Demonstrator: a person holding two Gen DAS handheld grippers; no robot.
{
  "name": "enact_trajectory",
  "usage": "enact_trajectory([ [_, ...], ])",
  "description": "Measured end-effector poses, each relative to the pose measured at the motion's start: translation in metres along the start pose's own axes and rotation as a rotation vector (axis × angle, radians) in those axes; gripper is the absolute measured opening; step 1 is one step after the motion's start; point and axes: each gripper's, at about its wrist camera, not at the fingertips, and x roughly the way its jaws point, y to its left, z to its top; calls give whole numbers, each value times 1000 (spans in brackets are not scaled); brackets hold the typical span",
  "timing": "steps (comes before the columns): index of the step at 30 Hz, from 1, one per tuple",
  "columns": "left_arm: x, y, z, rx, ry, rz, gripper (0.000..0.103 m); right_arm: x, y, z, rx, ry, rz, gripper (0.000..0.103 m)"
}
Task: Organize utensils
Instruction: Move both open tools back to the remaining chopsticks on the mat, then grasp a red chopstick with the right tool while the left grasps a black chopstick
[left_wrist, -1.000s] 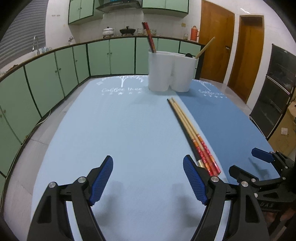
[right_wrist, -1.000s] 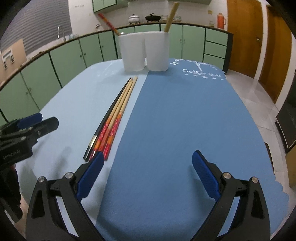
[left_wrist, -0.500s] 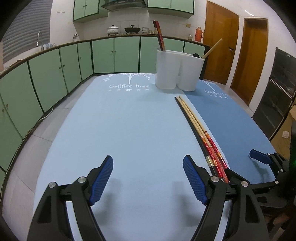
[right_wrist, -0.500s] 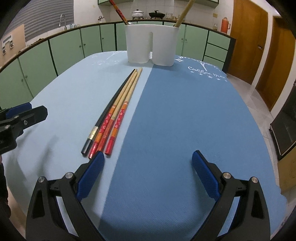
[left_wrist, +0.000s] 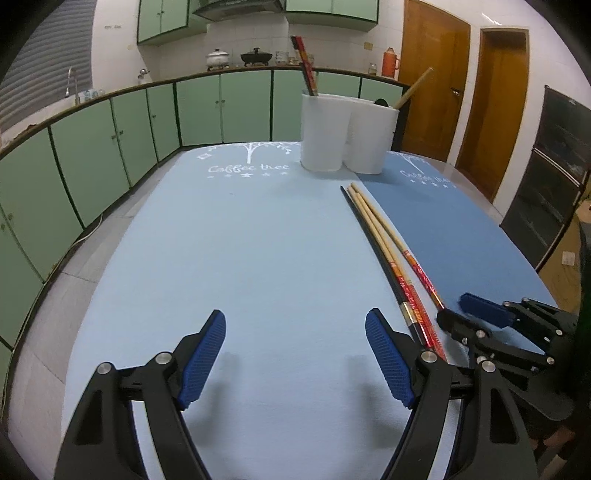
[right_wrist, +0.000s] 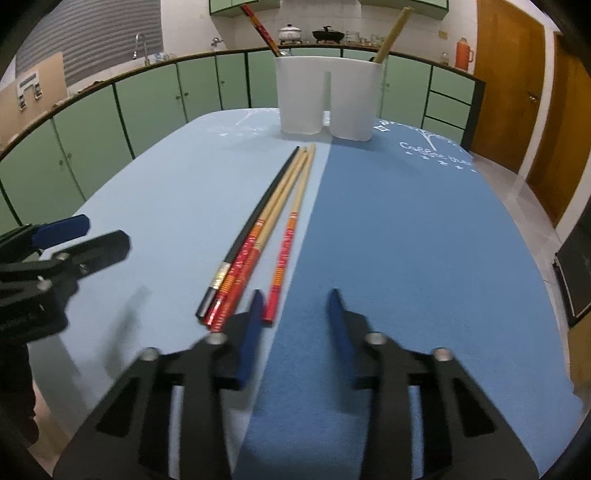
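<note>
Three chopsticks lie side by side on the table: a black one (right_wrist: 258, 218) and two wooden ones with red ends (right_wrist: 290, 236), also in the left wrist view (left_wrist: 391, 258). A white two-part holder (right_wrist: 327, 99) (left_wrist: 347, 133) stands at the far end with a red chopstick in one part and a wooden one in the other. My right gripper (right_wrist: 295, 310) is partly open and empty, just behind the near ends of the chopsticks. My left gripper (left_wrist: 295, 350) is wide open and empty, left of them.
The table carries a light blue mat (left_wrist: 240, 240) and a darker blue mat (right_wrist: 406, 221). Green cabinets (left_wrist: 110, 147) run along the left and back. Wooden doors (left_wrist: 498, 110) stand at the right.
My right gripper has moved forward and left toward the near ends of the chopsticks, and its jaws have narrowed. My left gripper has hardly moved.
</note>
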Motion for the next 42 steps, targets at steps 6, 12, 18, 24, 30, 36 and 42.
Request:
enact_trajectory([
  [6, 5, -13, -3, 29, 14, -18, 77, -3, -4, -1, 8, -3, 43, 6],
  [12, 7, -25, -7, 42, 32, -45, 77, -7, -24, -3, 61, 0, 16, 5],
  [18, 10, -38, -9, 48, 46, -74, 77, -10, -42, -8, 97, 1, -3, 5],
  [24, 18, -48, -13, 66, 65, -62, 77, -10, -45, -9, 100, 1, 1, 5],
  [30, 20, -47, -15, 59, 54, -10, 77, -10, -45, -8, 98, 1, -1, 5],
  [36, 19, -38, -14, 26, 56, 13, 73, -10, -46, -8, 99, -1, 1, 5],
  [42, 13, -48, -14, 39, 44, -33, 73, -11, -50, -9, 116, 0, 17, 5],
])
